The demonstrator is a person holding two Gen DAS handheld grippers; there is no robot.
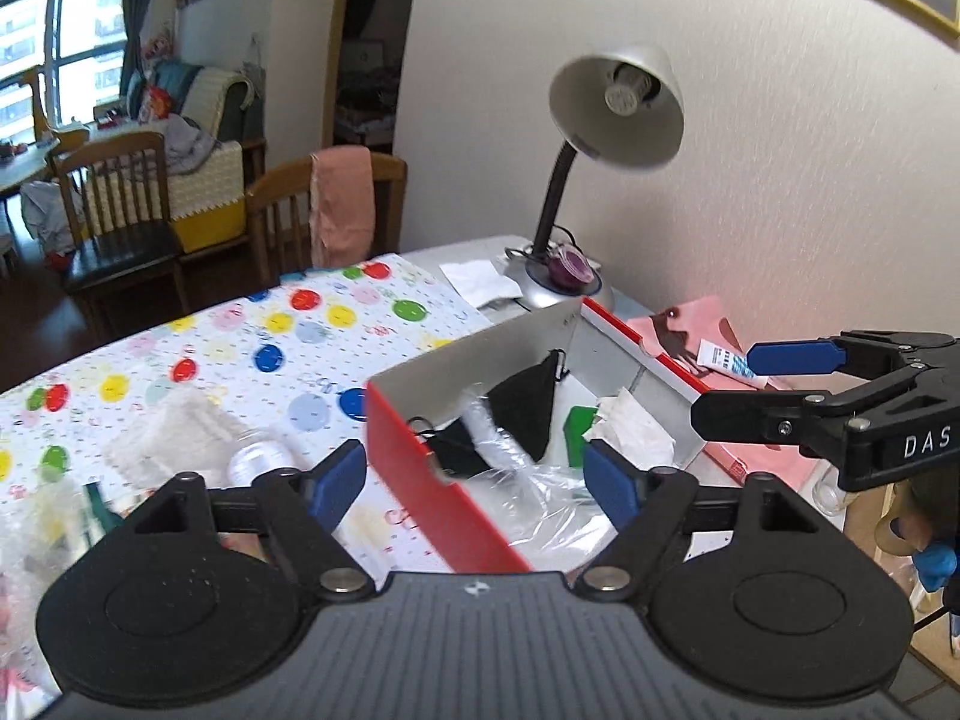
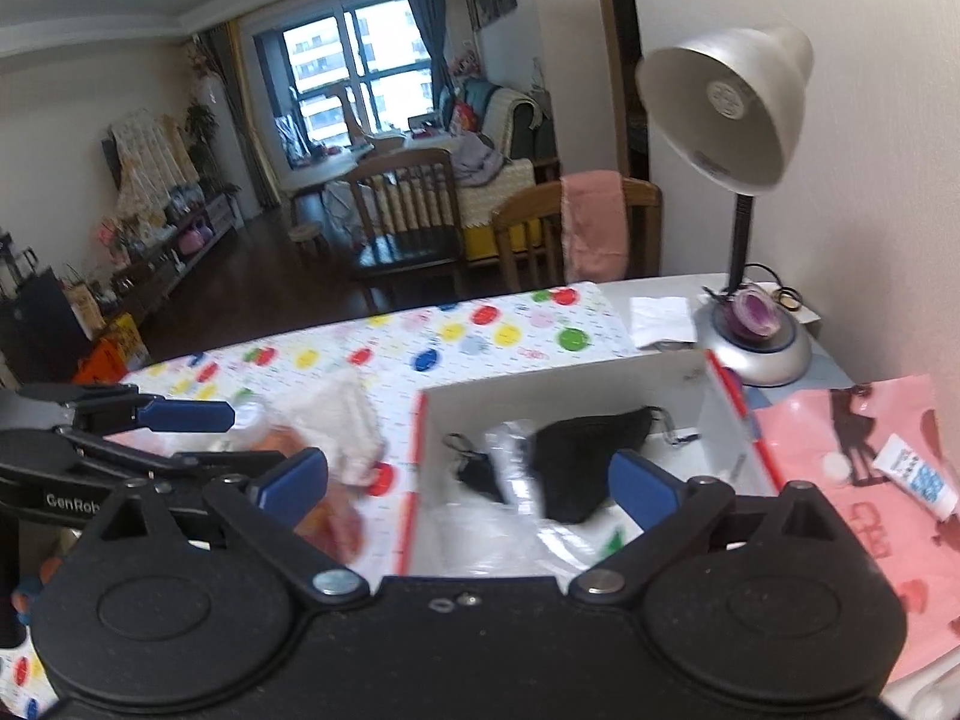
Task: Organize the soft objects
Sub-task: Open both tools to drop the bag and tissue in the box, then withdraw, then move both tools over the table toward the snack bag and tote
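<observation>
Holding both grippers above the table, I keep my left gripper (image 1: 474,480) with its fingers wide apart and nothing between them, over the near corner of the red box (image 1: 420,468). My right gripper (image 2: 468,486) is also spread apart and empty, over the same box. Inside the box lie a black mask (image 1: 531,408), clear plastic (image 1: 516,468) and a white tissue (image 1: 636,426). A white soft cloth (image 1: 174,438) lies outside on the dotted tablecloth (image 1: 240,348), left of the box.

Soft daylight from far window (image 2: 354,60), blown out. Desk lamp (image 1: 618,105) unlit, shade motion-blurred. Strong fisheye bend + dark vignette at corners. White cloth (image 2: 336,426) smeared w/ blur.
</observation>
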